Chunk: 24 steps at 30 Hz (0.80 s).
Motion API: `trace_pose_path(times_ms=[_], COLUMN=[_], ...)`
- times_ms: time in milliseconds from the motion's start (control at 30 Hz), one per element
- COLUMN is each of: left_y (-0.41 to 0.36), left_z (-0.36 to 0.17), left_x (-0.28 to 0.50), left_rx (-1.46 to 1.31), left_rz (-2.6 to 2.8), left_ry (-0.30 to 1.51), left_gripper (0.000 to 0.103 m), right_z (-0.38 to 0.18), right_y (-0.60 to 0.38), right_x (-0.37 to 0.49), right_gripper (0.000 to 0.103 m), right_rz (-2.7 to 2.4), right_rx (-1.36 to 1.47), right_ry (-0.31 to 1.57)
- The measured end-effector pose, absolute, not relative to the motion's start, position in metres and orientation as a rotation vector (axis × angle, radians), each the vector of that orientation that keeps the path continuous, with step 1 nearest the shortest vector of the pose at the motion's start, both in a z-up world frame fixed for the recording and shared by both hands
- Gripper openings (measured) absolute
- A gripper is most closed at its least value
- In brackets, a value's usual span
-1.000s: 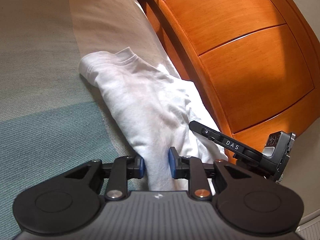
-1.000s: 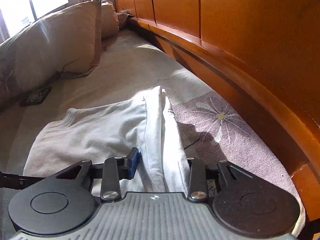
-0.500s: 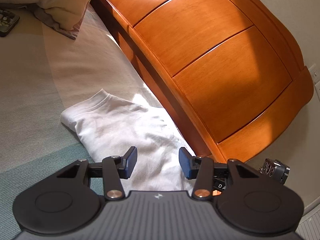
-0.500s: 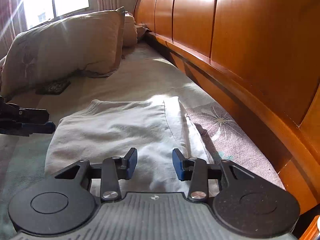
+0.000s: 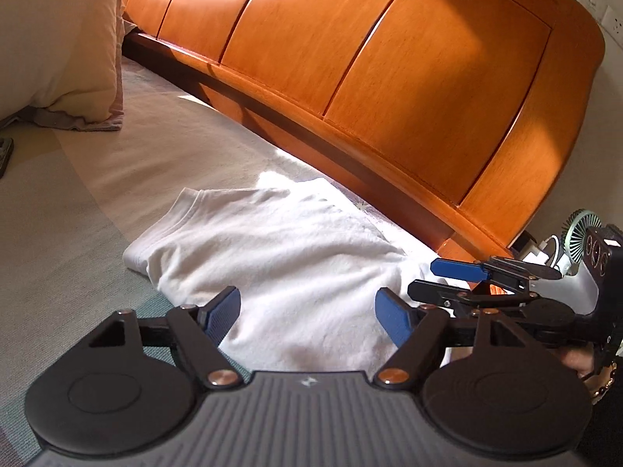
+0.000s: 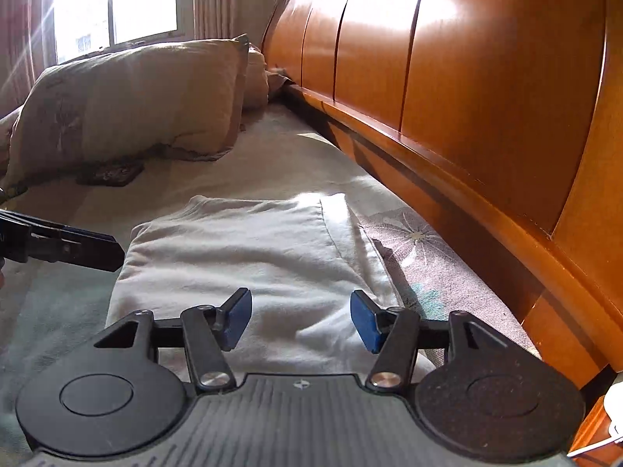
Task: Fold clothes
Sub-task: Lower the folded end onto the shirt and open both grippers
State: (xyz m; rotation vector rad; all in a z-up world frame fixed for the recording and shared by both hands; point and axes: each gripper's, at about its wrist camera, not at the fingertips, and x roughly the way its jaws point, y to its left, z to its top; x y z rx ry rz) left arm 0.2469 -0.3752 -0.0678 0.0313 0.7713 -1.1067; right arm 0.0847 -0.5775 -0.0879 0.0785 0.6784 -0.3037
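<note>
Folded white shirt [image 5: 280, 257] flat on bed [image 5: 78, 179] beside headboard [image 5: 389, 78] — ahead of both grippers. Left gripper [image 5: 307, 313] and right gripper [image 6: 300, 318]: fingers wide, empty — wider than half a second ago, and pulled further back.

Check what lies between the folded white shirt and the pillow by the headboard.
Only bare bed cover lies between the white shirt and the pillow; a dark flat object sits off to the pillow's near side. The right wrist view shows it best.
</note>
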Motion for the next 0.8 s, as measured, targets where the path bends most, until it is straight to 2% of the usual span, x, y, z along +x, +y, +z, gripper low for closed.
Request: trace_pose_path(times_ms=[100, 267, 333, 400, 600, 800], left_y=[-0.380, -0.376, -0.369, -0.364, -0.338, -0.291], left_z=[-0.078, -0.097, -0.091, -0.083, -0.067, -0.062], left_x=[0.239, 0.235, 0.231, 0.224, 0.201, 0.182], left_rx=[0.110, 0.167, 0.148, 0.165, 0.283, 0.369], left_rz=[-1.104, -1.084, -1.099, -1.101, -1.082, -1.060], left_ry=[0.794, 0.843, 0.824, 0.790, 0.731, 0.690], left_gripper=[0.081, 0.080, 0.080, 0.081, 0.082, 0.089], right_z=[-0.108, -0.094, -0.086, -0.081, -0.107, -0.078], right_y=[-0.586, -0.564, -0.553, -0.538, -0.495, -0.495], right_x=[0.075, 0.055, 0.049, 0.046, 0.047, 0.042], right_gripper=[0.065, 0.066, 0.067, 0.073, 0.077, 0.081], right_rz=[-0.318, -0.295, -0.282, -0.243, -0.206, -0.202], right_rx=[0.160, 0.144, 0.128, 0.110, -0.011, -0.006], right_ry=[0.700, 0.674, 0.660, 0.646, 0.732, 0.698])
